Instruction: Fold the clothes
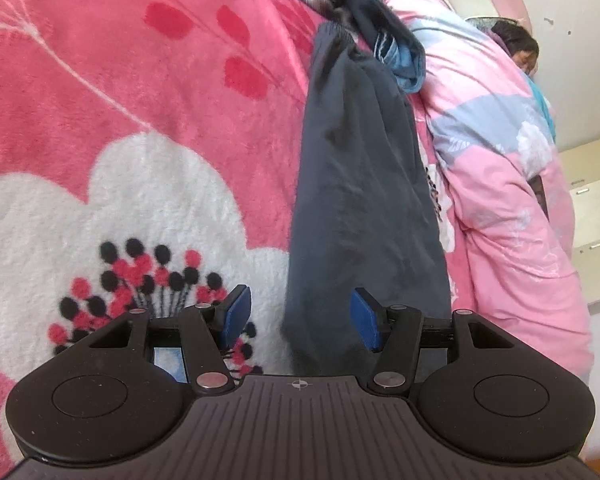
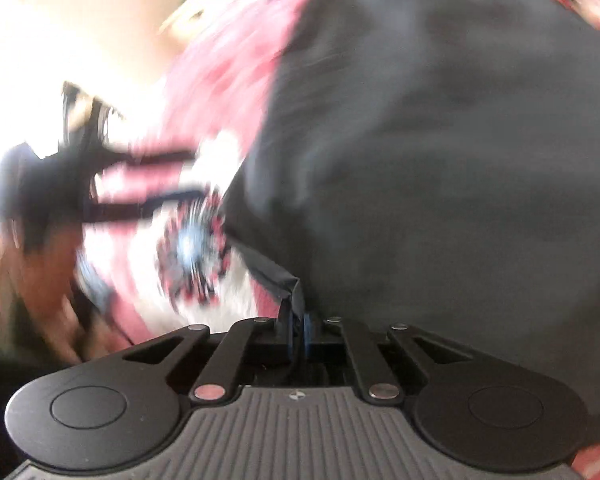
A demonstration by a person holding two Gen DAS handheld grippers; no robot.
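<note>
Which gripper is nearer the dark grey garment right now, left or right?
Right. The right gripper is shut on an edge of the dark grey garment. The left gripper is open, with the garment's near end between its pads, not pinched.

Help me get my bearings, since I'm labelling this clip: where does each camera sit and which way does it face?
Left wrist: on the left gripper, looking down along its open blue pads at dark grey trousers lying on a pink floral blanket; only its own fingers show.
Right wrist: on the right gripper, blurred, close against the dark grey fabric, its jaws shut on a hem.
Shared: the trousers and the blanket.
</note>
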